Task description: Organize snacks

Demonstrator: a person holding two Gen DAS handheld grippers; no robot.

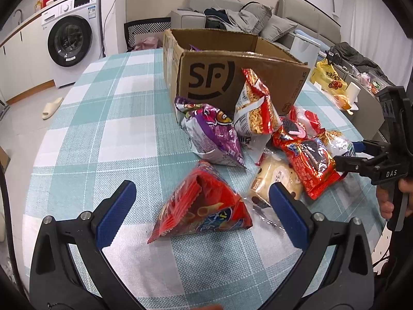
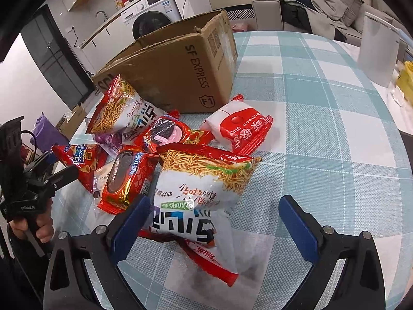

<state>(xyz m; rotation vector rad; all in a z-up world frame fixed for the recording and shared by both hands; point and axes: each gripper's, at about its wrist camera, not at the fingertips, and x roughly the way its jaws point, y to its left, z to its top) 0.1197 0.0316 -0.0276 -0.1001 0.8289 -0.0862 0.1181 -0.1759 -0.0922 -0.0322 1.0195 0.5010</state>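
Covering the table (image 1: 108, 118) is a teal-checked cloth; a washer (image 1: 71, 38) and sofa (image 1: 258, 13) are standing behind. Snack bags are lying heaped against an open-topped box (image 1: 232, 77). A red cone-snack bag (image 1: 204, 206) is lying between the left hand-held gripper (image 1: 202, 208)'s wide-spread fingers, its long axis running away from them. The right hand-held gripper (image 2: 211, 219), likewise wide, is straddling a noodle bag (image 2: 204, 188) lying lengthwise toward it.

Each hand-held gripper (image 1: 202, 208) is black-framed with blue finger pads (image 2: 129, 228) and silver screws — one stamped "DAS".
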